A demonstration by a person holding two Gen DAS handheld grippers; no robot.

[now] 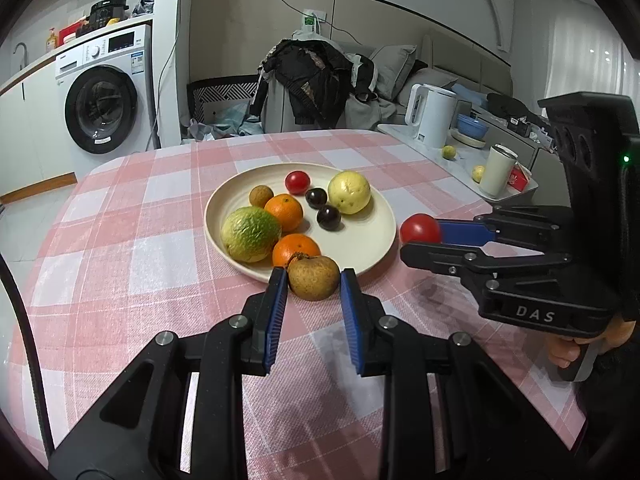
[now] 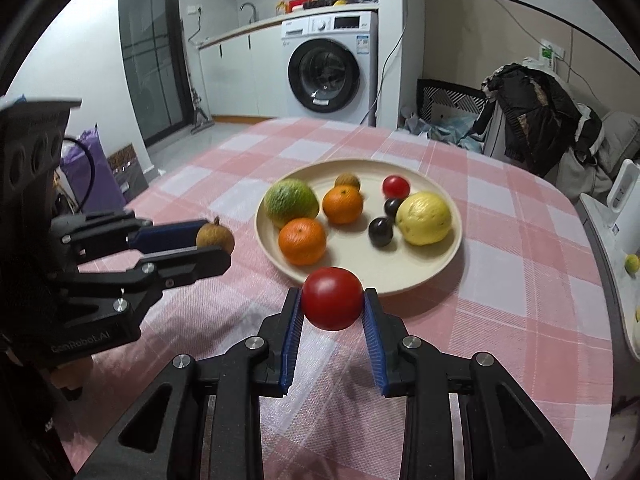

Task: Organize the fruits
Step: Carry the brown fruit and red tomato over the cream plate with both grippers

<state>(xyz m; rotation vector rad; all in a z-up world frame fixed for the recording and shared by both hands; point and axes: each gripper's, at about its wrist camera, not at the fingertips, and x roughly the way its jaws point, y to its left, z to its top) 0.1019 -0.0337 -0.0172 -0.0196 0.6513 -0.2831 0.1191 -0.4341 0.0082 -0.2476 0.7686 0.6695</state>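
A cream plate (image 1: 372,236) (image 2: 432,268) on the pink checked tablecloth holds a green-yellow citrus (image 1: 250,233), two oranges (image 1: 285,212) (image 1: 295,249), a small brown fruit (image 1: 261,195), a red tomato (image 1: 297,182), two dark grapes (image 1: 316,197) (image 1: 328,217) and a yellow fruit (image 1: 349,192). My left gripper (image 1: 314,278) is shut on a brown longan-like fruit (image 1: 313,277) (image 2: 215,237) at the plate's near rim. My right gripper (image 2: 332,300) is shut on a red tomato (image 2: 332,298) (image 1: 420,229) just outside the plate's edge.
A side table at the right carries a white kettle (image 1: 430,114), a blue bowl (image 1: 472,126), a white cup (image 1: 497,170) and two small yellow fruits (image 1: 449,152). A washing machine (image 1: 106,92) and a clothes-covered chair (image 1: 312,80) stand beyond the table.
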